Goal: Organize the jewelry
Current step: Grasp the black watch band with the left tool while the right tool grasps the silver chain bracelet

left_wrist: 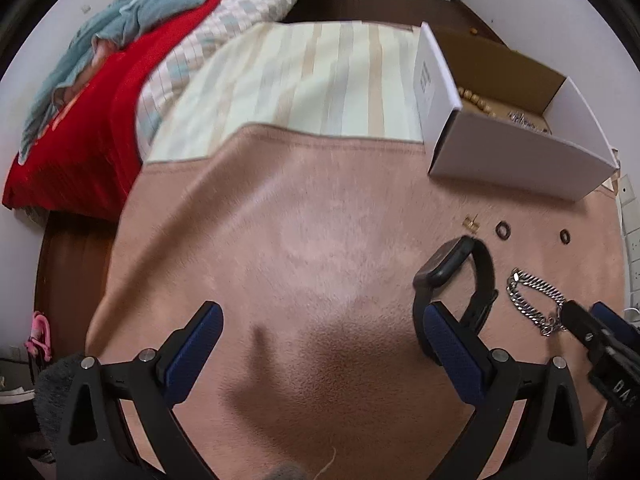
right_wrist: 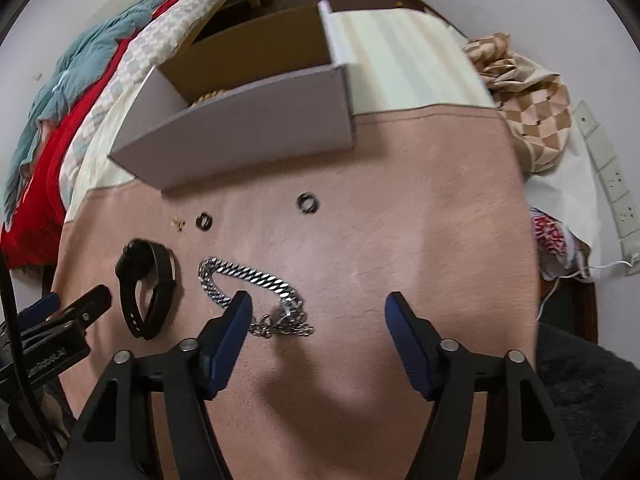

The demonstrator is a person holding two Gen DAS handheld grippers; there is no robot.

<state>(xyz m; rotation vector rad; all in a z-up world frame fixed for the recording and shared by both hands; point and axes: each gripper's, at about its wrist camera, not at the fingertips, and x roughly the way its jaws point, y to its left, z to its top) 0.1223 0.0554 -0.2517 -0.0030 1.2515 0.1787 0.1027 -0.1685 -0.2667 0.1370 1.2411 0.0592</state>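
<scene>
On the pink blanket (right_wrist: 400,200) lie a silver chain bracelet (right_wrist: 248,276), a black smartwatch (right_wrist: 146,292), two dark rings (right_wrist: 205,221) (right_wrist: 308,203) and a small gold piece (right_wrist: 178,224). My right gripper (right_wrist: 319,300) is open just above the chain's clasp end, which lies by its left finger; the pads do not touch it. My left gripper (left_wrist: 320,312) is open over bare blanket, its right finger beside the smartwatch (left_wrist: 460,280). The chain (left_wrist: 536,296) and the right gripper's tip (left_wrist: 592,328) show at the right of the left wrist view.
A white cardboard box (right_wrist: 240,136) stands open behind the jewelry, with wooden beads and a metal chain inside (left_wrist: 524,118). A striped cloth (left_wrist: 320,80) lies beyond, red and teal bedding (left_wrist: 100,100) to the left, a checked bag (right_wrist: 532,120) and a power strip (right_wrist: 608,176) to the right.
</scene>
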